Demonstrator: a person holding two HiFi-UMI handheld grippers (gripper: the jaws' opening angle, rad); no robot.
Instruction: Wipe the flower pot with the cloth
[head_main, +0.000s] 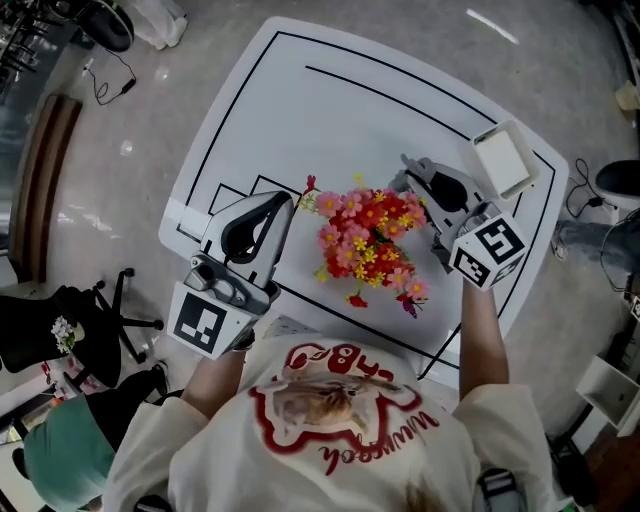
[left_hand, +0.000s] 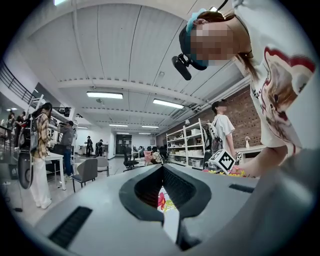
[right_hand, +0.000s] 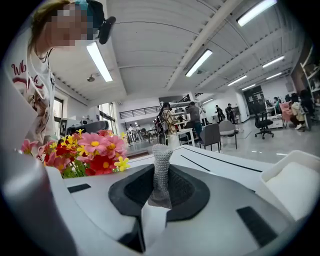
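Two grippers: fingers of the right gripper (right_hand: 161, 169) pinch a grey cloth (right_hand: 161, 157) upright between them, flowers (right_hand: 92, 150) just beside; the left gripper (left_hand: 161, 168) has its fingers closed together, empty.

A bunch of pink, red and yellow flowers (head_main: 368, 245) fills the centre of the head view, hiding the flower pot beneath them, while the grey knitted cloth (right_hand: 161, 170) stands upright at the centre of the right gripper view, pinched at its base between the jaws.
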